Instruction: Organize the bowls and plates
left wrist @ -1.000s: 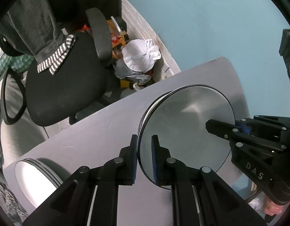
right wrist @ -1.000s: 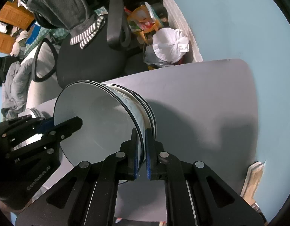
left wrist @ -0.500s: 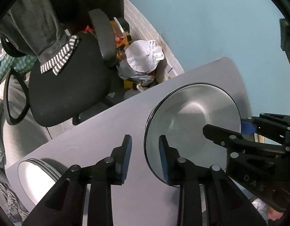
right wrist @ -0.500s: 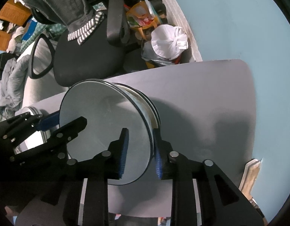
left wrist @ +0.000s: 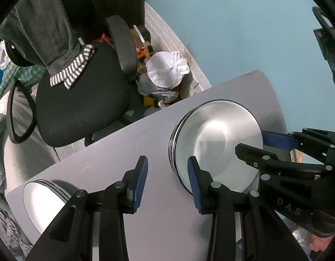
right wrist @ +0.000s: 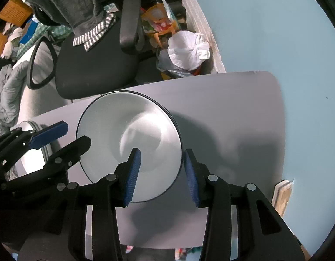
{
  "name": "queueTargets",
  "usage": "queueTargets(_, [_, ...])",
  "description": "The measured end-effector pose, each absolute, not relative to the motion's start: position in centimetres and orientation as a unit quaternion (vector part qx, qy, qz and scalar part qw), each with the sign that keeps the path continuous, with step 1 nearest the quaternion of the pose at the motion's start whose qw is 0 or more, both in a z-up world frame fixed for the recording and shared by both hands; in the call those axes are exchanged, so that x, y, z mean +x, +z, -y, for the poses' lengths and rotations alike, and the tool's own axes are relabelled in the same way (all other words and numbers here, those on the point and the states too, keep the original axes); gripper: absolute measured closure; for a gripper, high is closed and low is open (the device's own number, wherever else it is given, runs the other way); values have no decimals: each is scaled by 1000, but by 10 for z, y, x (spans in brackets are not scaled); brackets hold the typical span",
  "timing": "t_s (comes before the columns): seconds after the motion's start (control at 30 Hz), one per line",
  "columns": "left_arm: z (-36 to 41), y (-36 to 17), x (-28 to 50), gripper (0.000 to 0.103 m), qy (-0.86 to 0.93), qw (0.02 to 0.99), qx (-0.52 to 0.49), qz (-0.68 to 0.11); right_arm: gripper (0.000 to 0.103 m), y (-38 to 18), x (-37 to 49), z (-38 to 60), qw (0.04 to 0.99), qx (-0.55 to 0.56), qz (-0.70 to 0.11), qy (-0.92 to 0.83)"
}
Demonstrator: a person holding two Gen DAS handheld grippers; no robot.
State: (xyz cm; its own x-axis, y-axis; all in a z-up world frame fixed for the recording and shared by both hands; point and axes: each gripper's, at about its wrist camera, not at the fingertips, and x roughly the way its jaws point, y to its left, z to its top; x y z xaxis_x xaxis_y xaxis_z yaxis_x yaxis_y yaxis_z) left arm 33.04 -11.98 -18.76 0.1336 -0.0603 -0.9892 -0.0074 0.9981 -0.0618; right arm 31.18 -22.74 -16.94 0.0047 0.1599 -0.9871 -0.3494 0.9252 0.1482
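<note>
A pale grey bench (right wrist: pixel 232 113) with rounded corners carries everything; its top is smooth and matte, and it sits against a blue wall (left wrist: pixel 243 26). Behind it stands a black office chair (left wrist: pixel 80 108) with a padded seat and a grey garment hanging over its back. On the bench lies a stack of plates (right wrist: pixel 128 143), round, thin, brushed metal with dark rims, lying flat one on another, which looks like the sorted pile the task asks for. A second, smaller stack of plates (left wrist: pixel 41 198) rests near the bench's other end, well apart.

The left gripper (left wrist: pixel 167 182) points down at the near edge of the large stack, and its blue ribbed pads are apart and opening, one pad over the rim and one over bare bench, pressing on nothing. The right gripper (right wrist: pixel 161 174) straddles the opposite rim, its jaws likewise opening and clear of the metal. Judging from this, both are letting go so the stack settles flat.
</note>
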Motion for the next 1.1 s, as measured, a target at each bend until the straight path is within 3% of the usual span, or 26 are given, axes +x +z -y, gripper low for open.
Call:
queueTargets(0.13, [119,-180,325,63,-19,758,-30,-652,58,-166,309,231,712,-68,-676,176])
queueTargets(0.23, [117,-173,320,47,-21,767,-38,-641,46,-161,306,234,721,-65,-667,173])
queueTargets(0.43, [111,-167,306,45,-29,773,-61,-630,45,-153,301,243,731,-59,-658,170])
queueTargets(0.53, [107,-164,297,32,-26,776,-61,-627,45,-148,297,246,736,-62,-653,168])
queueTargets(1.1, [93,-127,266,32,-44,799,-71,-595,43,-112,276,262,761,-86,-616,185])
